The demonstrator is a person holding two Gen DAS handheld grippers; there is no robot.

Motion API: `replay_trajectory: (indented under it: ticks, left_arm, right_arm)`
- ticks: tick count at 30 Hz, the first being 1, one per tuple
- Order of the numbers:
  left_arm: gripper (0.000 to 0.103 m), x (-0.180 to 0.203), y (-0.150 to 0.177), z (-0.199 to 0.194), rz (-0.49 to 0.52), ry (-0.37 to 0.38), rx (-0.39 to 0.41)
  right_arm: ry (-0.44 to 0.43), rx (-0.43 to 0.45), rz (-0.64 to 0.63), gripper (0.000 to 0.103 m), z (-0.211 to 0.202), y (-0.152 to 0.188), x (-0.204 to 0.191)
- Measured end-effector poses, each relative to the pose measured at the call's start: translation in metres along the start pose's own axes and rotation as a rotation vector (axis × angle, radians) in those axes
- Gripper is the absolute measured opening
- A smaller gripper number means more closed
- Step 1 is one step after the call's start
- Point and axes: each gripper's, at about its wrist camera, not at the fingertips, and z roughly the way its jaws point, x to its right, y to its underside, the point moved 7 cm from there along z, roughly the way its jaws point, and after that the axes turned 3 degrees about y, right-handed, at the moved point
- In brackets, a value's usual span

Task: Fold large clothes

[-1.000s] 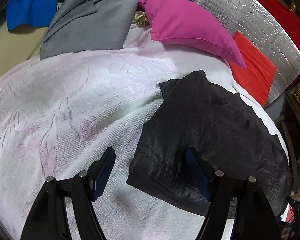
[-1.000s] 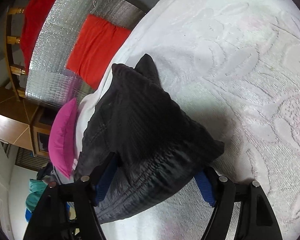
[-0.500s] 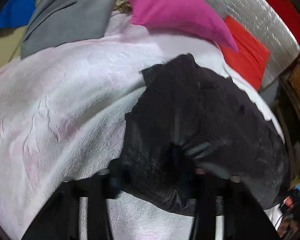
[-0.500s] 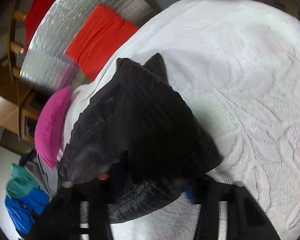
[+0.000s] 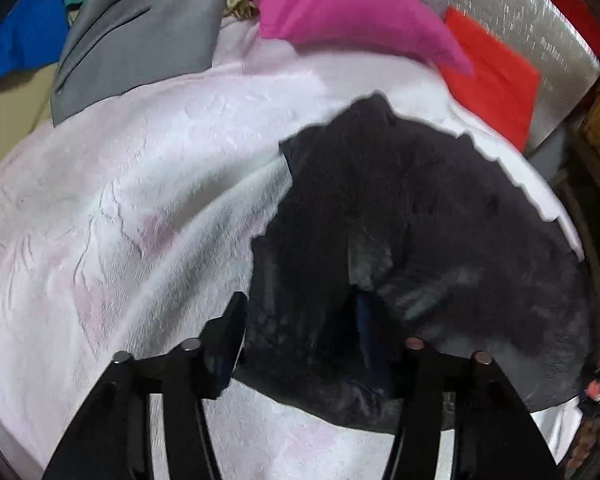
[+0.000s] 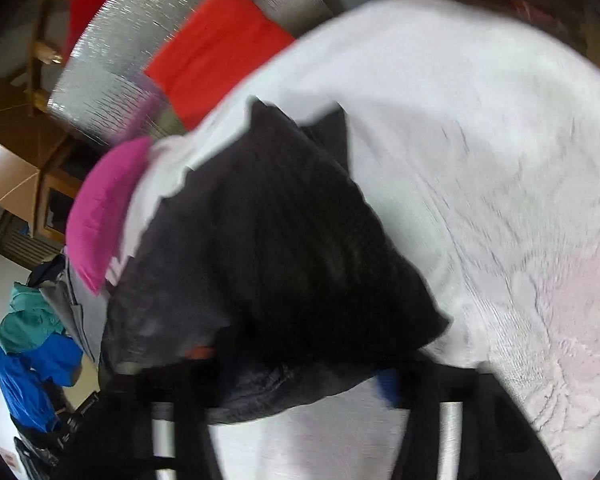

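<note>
Garment (image 5: 420,216): one, black, on bedspread (image 5: 120,200). Left gripper (image 5: 296,320) spread astride its edge; right gripper (image 6: 296,364) blurred, cannot tell. Left view alone shows grey jacket (image 5: 140,36).

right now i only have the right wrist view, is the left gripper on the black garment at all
observer: yes, the left gripper straddles the near edge of the black garment, with its jaws apart.
operator: both fingers on cloth
observer: no, one finger is over the white blanket, just off the garment's edge. The other is sunk in a crease of the cloth.
</note>
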Motion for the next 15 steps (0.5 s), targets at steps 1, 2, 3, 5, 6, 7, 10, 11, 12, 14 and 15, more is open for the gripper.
replay_trajectory:
  ticks: [1,2,3,5,6,7,10,11,12,14,15]
  left_arm:
    - [0.059,-0.003,-0.004,-0.007,0.006,0.007,0.017]
    - [0.059,-0.007,-0.011,-0.016,0.034,0.003,0.050]
    - [0.059,-0.010,-0.018,-0.024,0.058,-0.010,0.083]
    - [0.065,-0.018,-0.038,-0.040,0.097,-0.039,0.155]
    - [0.066,-0.020,-0.047,-0.042,0.107,-0.045,0.172]
    - [0.066,-0.020,-0.057,-0.042,0.121,-0.047,0.178]
    - [0.067,-0.003,-0.086,-0.023,0.186,-0.034,0.148]
    - [0.067,0.004,-0.088,-0.016,0.206,-0.024,0.137]
    - [0.067,0.014,-0.093,-0.005,0.232,-0.011,0.117]
    - [0.067,0.031,-0.101,0.017,0.278,-0.008,0.084]
    - [0.067,0.036,-0.103,0.025,0.295,-0.011,0.075]
  right_arm:
    - [-0.009,0.003,-0.015,0.065,-0.004,-0.002,0.001]
    - [-0.012,0.009,-0.039,0.065,-0.011,-0.004,0.002]
    - [-0.016,0.008,-0.064,0.065,-0.016,-0.007,0.002]
    - [-0.004,-0.004,-0.127,0.065,-0.023,-0.010,0.000]
    - [0.007,-0.015,-0.169,0.065,-0.024,-0.013,-0.003]
    - [0.015,-0.039,-0.197,0.065,-0.022,-0.014,-0.006]
    - [0.074,-0.210,-0.301,0.070,-0.008,-0.001,-0.004]
    - [0.088,-0.240,-0.326,0.070,-0.009,0.001,0.000]
    - [0.091,-0.258,-0.328,0.070,-0.012,0.001,0.005]
    - [0.124,-0.271,-0.337,0.070,-0.026,-0.004,0.018]
    - [0.155,-0.244,-0.350,0.070,-0.035,-0.011,0.022]
